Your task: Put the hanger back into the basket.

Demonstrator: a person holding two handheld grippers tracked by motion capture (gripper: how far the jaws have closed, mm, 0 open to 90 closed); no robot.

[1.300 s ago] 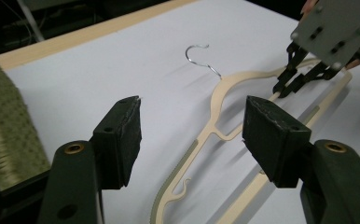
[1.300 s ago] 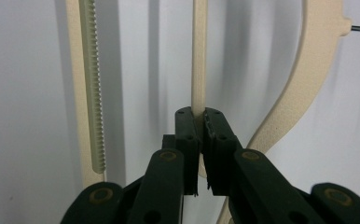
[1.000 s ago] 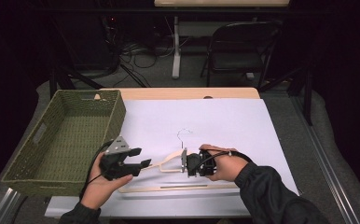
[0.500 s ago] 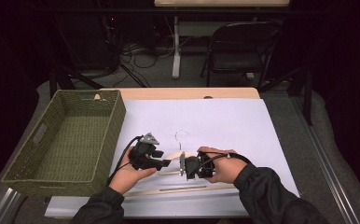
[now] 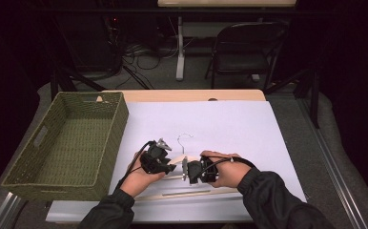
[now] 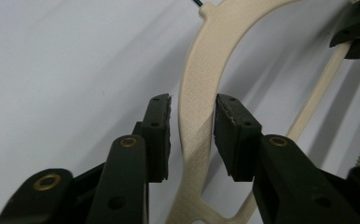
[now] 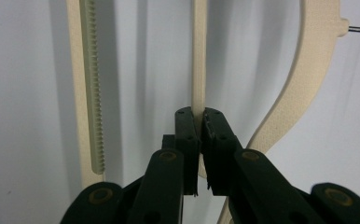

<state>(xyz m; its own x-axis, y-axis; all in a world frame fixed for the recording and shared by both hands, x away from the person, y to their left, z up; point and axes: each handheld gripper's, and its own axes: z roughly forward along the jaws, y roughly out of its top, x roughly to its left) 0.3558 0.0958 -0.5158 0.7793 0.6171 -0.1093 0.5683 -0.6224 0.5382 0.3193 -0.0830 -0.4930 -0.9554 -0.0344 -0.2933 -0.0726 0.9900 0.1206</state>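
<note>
**Closing in on the hanger's shoulder**

Looking down from the high view, a cream hanger (image 5: 184,168) lies flat on the white sheet (image 5: 230,124) near the table's front edge, right of the green woven basket (image 5: 63,143). Its wire hook (image 5: 184,139) points away from the person; its long axis runs across the table, left to right. The left gripper (image 5: 171,167) and right gripper (image 5: 185,171) meet it from either side.

In the left gripper view, the jaws have just been closing and now straddle the hanger's curved shoulder (image 6: 194,121). A thin gap is visible at each pad (image 6: 159,135), so the grip is not yet made.

In the right gripper view, the jaws are pinched tight on the hanger's thin straight bar (image 7: 199,56); a separate notched strip (image 7: 90,93) lies parallel, just beside it.

By my reading, the step in hand is taking a second hold. The next move calls for bringing the left pads fully onto the shoulder, then lifting with both hands level so that the hanger does not twist.
</note>
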